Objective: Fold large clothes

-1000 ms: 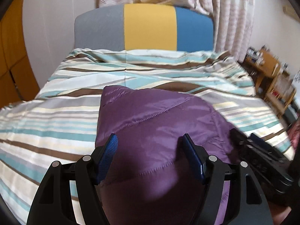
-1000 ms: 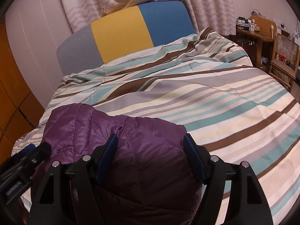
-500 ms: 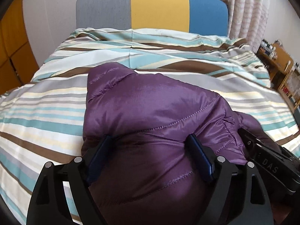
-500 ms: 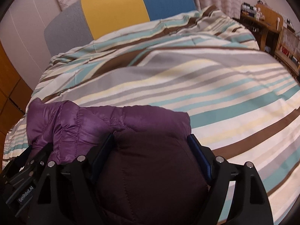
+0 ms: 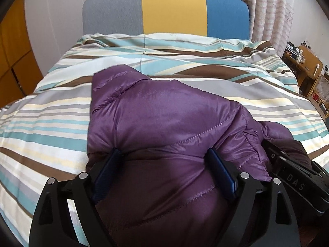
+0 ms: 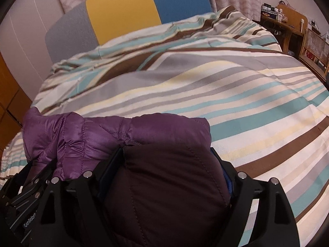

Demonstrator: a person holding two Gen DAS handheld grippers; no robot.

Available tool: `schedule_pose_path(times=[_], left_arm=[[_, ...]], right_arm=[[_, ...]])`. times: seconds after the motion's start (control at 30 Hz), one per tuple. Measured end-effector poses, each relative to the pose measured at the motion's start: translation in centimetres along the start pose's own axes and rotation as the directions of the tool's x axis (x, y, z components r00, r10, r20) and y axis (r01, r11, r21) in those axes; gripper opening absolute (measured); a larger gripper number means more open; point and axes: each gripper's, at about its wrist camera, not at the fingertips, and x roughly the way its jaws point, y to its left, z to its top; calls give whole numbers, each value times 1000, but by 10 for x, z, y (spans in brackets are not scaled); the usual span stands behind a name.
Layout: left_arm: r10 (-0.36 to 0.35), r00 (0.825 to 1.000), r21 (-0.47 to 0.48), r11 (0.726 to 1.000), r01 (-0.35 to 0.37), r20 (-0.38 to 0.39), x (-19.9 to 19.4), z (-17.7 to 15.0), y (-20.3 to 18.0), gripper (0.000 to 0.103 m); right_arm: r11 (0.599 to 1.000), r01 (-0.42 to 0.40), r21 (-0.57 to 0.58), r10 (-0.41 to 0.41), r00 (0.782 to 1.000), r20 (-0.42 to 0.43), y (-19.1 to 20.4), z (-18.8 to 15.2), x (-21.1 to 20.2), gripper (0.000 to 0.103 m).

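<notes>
A purple quilted puffer jacket (image 5: 164, 119) lies bunched on the striped bed cover (image 5: 51, 123). My left gripper (image 5: 164, 156) is open, its blue-padded fingers set wide with jacket fabric bulging between them. The jacket shows in the right wrist view (image 6: 115, 135) as a folded purple edge over a darker lining. My right gripper (image 6: 166, 154) is also open, with the dark lining filling the gap between its fingers. The right gripper's black body (image 5: 296, 181) shows at the lower right of the left wrist view, and the left gripper's body (image 6: 20, 205) at the lower left of the right wrist view.
A headboard (image 5: 174, 10) in grey, yellow and blue stands at the far end of the bed. A wooden desk and chair (image 6: 298, 33) stand to the right. Orange wardrobe doors (image 5: 12, 51) are on the left. Curtains (image 5: 273, 10) hang behind.
Both grippers have come down and forward onto the jacket. The fabric now bulges up between the fingers, and the jacket has bunched into a thicker fold.
</notes>
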Motion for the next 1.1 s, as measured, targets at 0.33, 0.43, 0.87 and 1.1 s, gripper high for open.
schedule_pose_path(times=[0.33, 0.43, 0.87, 1.1], left_arm=[[-103, 988, 49, 994, 99, 112, -74, -39, 1, 92], [-88, 985, 118, 990, 70, 149, -83, -54, -7, 94], [-114, 986, 216, 973, 85, 125, -57, -63, 7, 100], [-66, 983, 204, 979, 31, 169, -79, -70, 2, 100]], right_arm=[[999, -43, -18, 46, 971, 236, -7, -34, -81, 81], [999, -41, -14, 43, 974, 224, -13, -51, -96, 81], [999, -10, 52, 7, 998, 66, -11, -92, -81, 88], [984, -126, 127, 101, 977, 190, -31, -78, -135, 88]])
